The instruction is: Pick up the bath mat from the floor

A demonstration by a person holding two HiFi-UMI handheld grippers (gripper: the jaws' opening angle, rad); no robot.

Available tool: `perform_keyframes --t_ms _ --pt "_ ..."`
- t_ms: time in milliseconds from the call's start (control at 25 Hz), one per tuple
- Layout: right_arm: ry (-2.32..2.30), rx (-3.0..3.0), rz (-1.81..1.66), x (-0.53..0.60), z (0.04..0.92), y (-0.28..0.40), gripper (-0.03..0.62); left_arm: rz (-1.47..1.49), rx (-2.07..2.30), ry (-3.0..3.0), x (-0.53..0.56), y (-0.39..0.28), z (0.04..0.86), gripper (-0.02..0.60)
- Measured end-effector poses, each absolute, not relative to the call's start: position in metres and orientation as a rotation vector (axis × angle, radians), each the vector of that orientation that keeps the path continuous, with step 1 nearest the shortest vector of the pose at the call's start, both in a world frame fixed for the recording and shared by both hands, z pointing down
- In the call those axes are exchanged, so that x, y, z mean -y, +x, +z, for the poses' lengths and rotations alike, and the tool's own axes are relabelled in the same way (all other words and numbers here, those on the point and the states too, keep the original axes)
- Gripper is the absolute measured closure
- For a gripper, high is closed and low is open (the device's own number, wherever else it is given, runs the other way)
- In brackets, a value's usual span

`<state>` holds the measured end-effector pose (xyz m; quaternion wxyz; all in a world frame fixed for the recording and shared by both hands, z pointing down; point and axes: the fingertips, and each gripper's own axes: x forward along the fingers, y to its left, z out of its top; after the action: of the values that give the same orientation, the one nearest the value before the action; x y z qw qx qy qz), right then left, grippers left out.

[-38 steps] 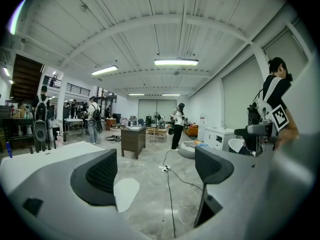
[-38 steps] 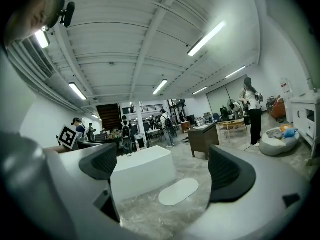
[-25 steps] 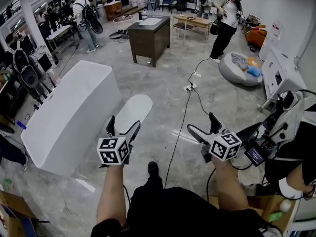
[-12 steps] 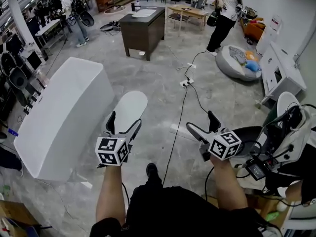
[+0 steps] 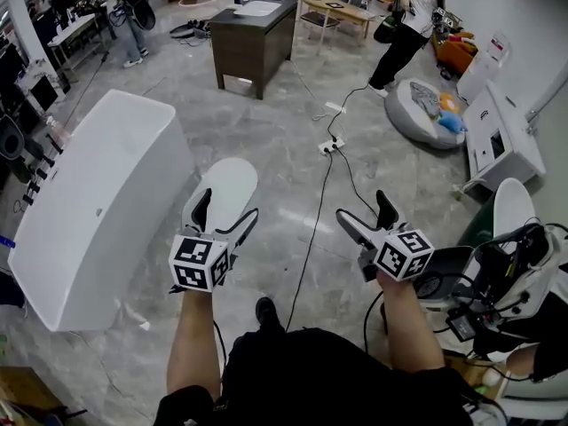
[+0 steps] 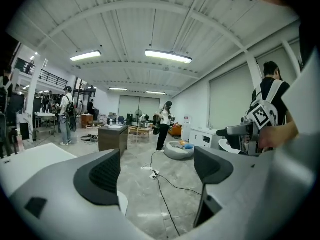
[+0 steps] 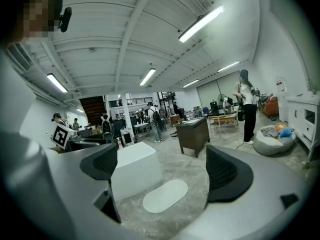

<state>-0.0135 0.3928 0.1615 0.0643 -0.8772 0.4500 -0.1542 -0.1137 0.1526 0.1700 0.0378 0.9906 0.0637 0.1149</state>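
Closest in, two bare forearms each hold one hand-held gripper above a grey, marble-veined floor [image 5: 266,140] with a polished sheen. Each carries one cube with black-and-white square markers.

The left hand-held gripper [image 5: 226,211] has its two grey plastic jaws spread wide apart with nothing between them. Its own view shows only floor and a cable through the gap. The inner faces carry black ribbed pads [image 6: 102,174]. The right hand-held gripper [image 5: 364,211] is likewise wide open and empty. Its own view looks through the gap at the mat and the white block on the floor farther off, neither of them touched.

Just beyond the left hand-held gripper lies the single bath mat [image 5: 232,189]. It is a flat, plain white oval lying on the floor, untouched by either tool. Its long side lies just beside one large white block [image 5: 89,211], which is smooth and matte with rounded corners.

One thin black cable [image 5: 312,227] snakes over the floor between the two tools to a white power strip [image 5: 330,145].

Farther off stands one dark brown wooden bench [image 5: 253,51], boxy, with a white item on top. To its right sits one grey beanbag [image 5: 417,118], slumped and round, with coloured cloths on it. A person [image 5: 404,34] in dark trousers stands near it.
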Motion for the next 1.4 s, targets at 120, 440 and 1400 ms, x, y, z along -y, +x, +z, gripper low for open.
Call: perform_keyframes --t_ms 120,440,1400 --pt "-2.647 -1.352 -0.475 -0.37 0.164 0.0 0.039 0.347 -0.219 3.023 -0.135 -0.101 0.172 0.104" --pt "-2.644 -1.353 -0.508 -0.329 0.17 0.012 0.039 0.296 -0.193 3.033 -0.089 -0.086 0.16 0.104" --pt "-2.491 -1.526 -0.557 -0.225 0.189 0.117 0.039 0.398 0.041 2.961 0.0 -0.024 0.187 0.106"
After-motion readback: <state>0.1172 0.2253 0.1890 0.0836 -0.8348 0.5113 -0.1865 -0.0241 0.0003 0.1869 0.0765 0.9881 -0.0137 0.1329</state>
